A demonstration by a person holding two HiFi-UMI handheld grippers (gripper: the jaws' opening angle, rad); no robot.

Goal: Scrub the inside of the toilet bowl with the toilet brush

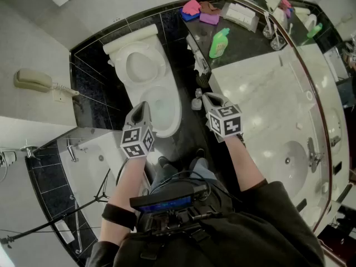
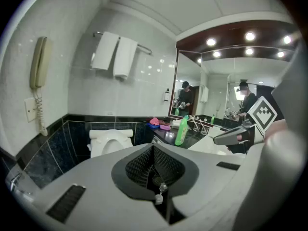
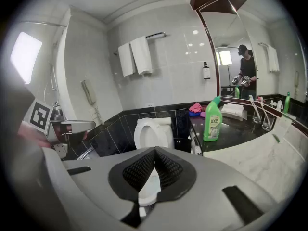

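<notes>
A bathroom is seen from above, from the head of a person standing in front of a toilet. The white toilet bowl [image 1: 163, 109] lies toward 11 o'clock from the centre of the head view, with its seat raised against the black tiled wall [image 1: 89, 88].

The left gripper [image 1: 143, 105] is held over the near rim of the bowl at about 7 o'clock of it. Its jaws are pressed together and nothing is held between them. The right gripper [image 1: 206, 97] is held at 3 o'clock of the bowl, beside the edge of the counter [image 1: 261, 93]. Its jaws are likewise closed, and nothing is gripped. Both grippers are tipped somewhat downward and are kept well apart from each other.

No brush is held by either gripper. A small pale object [image 1: 197, 99] is seen on the dark floor between the bowl and the counter, just at 9 o'clock of the right gripper. It may be the brush's holder, but it is too small to be made out.

A green bottle [image 1: 218, 43] is stood on the dark end of the counter at 1 o'clock of the bowl, and pink cloths [image 1: 192, 8] are piled beyond it. A wall phone [image 1: 31, 80] is mounted at 9 o'clock.
</notes>
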